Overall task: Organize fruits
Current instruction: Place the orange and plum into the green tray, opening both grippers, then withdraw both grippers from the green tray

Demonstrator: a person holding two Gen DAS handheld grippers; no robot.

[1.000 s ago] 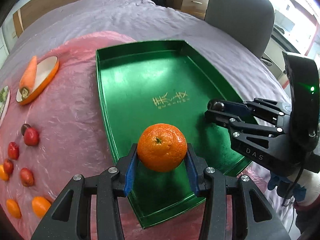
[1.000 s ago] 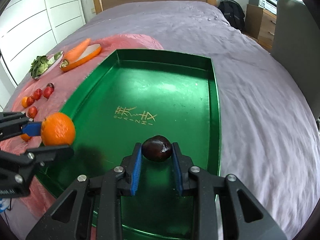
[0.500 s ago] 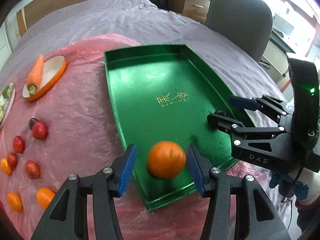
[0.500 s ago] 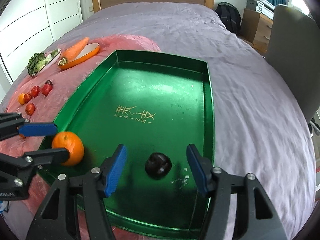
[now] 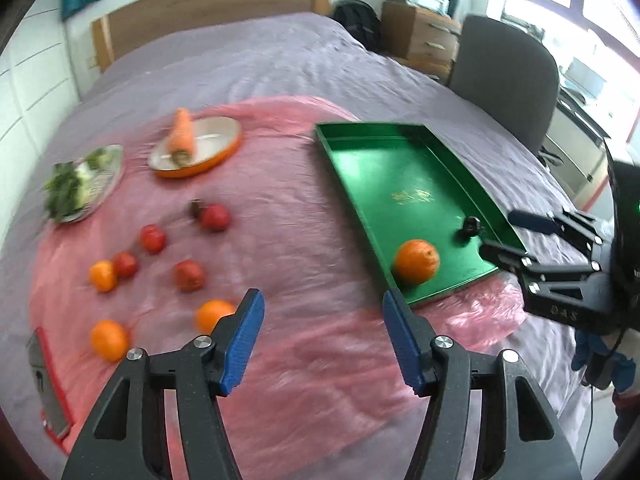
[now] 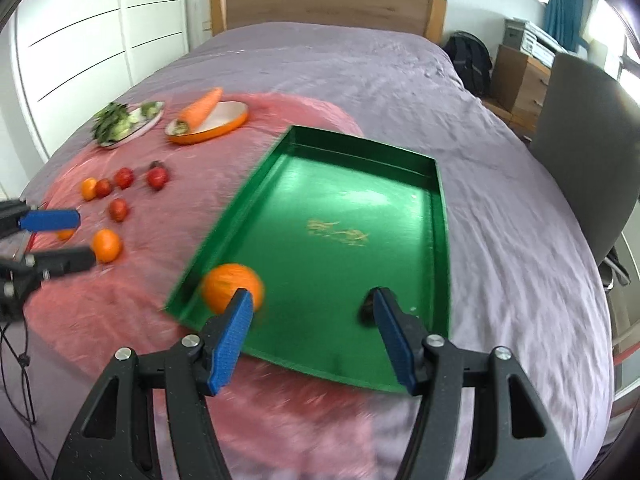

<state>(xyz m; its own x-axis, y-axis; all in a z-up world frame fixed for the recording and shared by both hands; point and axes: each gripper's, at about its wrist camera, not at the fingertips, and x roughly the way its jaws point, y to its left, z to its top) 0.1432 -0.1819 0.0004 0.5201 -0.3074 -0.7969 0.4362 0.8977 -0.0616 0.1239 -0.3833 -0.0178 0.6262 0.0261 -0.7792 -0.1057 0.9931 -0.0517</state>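
Opening wider, left gripper point(image 5: 322, 334) holds nothing; right gripper point(image 6: 310, 330) gapes empty too. Orange point(image 5: 416, 261) & dark fruit point(image 5: 472, 225) sit in green tray point(image 5: 400, 168), likely sorted; loose fruit point(image 5: 188, 274) waits on pink sheet point(image 5: 300, 240).

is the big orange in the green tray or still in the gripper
In the tray. The big orange rests on the green tray's floor near its front corner, and the left gripper, opening, has nothing between its fingers.
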